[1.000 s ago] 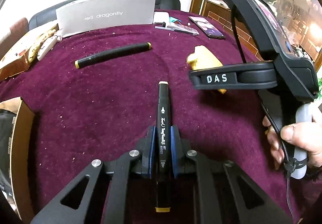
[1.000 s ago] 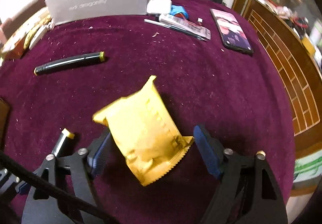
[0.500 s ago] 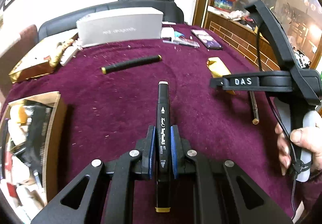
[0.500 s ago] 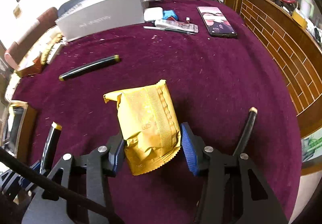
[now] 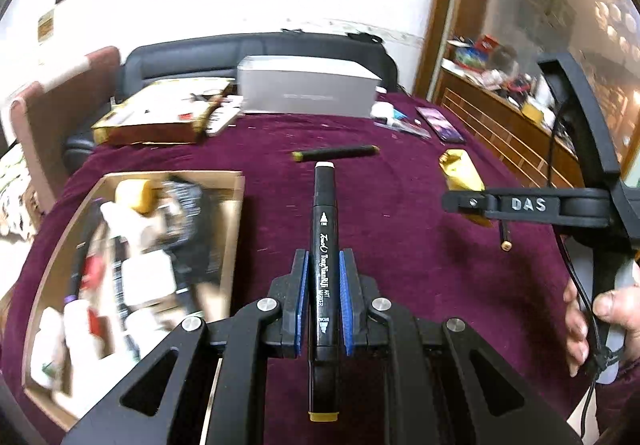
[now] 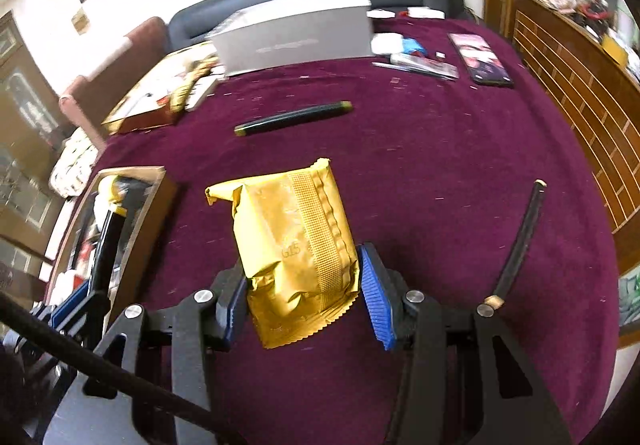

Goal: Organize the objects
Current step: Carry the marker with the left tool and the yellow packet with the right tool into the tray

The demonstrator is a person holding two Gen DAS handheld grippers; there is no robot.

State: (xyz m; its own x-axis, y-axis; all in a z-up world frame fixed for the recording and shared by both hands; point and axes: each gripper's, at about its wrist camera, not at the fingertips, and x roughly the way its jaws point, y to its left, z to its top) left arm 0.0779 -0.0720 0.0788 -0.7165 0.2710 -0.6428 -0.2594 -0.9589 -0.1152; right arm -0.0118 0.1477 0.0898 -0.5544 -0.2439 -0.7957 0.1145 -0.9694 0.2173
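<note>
Left gripper (image 5: 323, 299) has its blue fingers (image 5: 301, 301) clamped tight on a black marker (image 5: 323, 245), held lengthwise w/ the white end pointing fwd and the yellow end back toward the cam. It's up off the purple bench (image 5: 400, 245), just right of the cardboard box (image 5: 236, 229) that's stuffed w/ misc stuff (blurry, can't make out much).

Right gripper (image 6: 302, 287) is clenched on a crinkly yellow packet (image 6: 296, 245), grabbing it near the bottom w/ the pads (image 6: 372, 289) on both sides; the packet sticks up and fwd, above the cloth afaict. From the left cam you can see that same packet (image 5: 460, 175) poking out past the right gripper's arm.

Also on the bench: a 2nd dark marker (image 6: 294, 117) lying flat mid-bench, well apart from both grippers, a thin dark stick (image 6: 520, 237) near the right side, a phone (image 6: 480, 59) and a grey box (image 6: 296, 33) at the far edge.
</note>
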